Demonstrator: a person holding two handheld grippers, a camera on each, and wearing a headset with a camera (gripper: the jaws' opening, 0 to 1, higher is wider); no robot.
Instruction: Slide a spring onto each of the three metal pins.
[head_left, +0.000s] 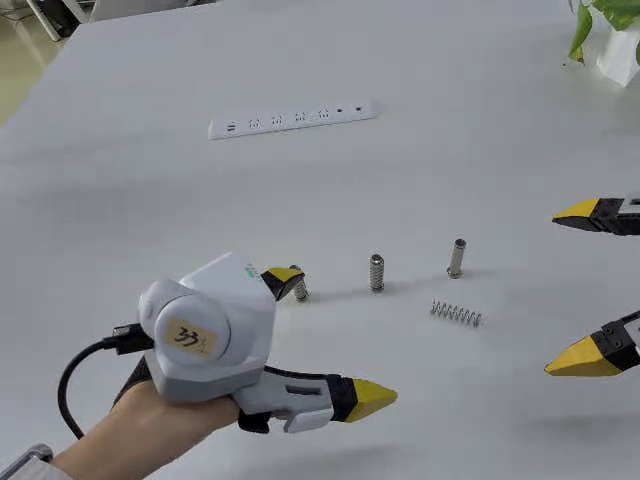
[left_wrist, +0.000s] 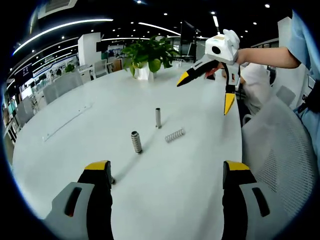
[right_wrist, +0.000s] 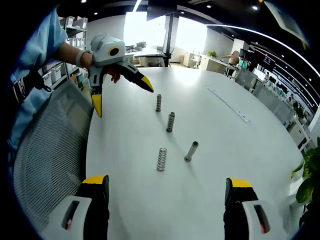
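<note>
The loose spring (head_left: 456, 314) lies flat, long axis left-right, just near of the bare pin (head_left: 457, 257). The right gripper (head_left: 558, 292), wide open and empty, faces it end-on from the right. The left gripper (head_left: 335, 335), equally agape, holds nothing.

Head view looks down; opposed gripper views share the pins (head_left: 377, 272).

Bright, even overhead lighting from ceiling strip lights (left_wrist: 60, 27); window (right_wrist: 145, 25) blown out. Faint soft shadows beside metal pins (head_left: 457, 257) on white table (head_left: 300, 190). Fisheye edges warped.
</note>
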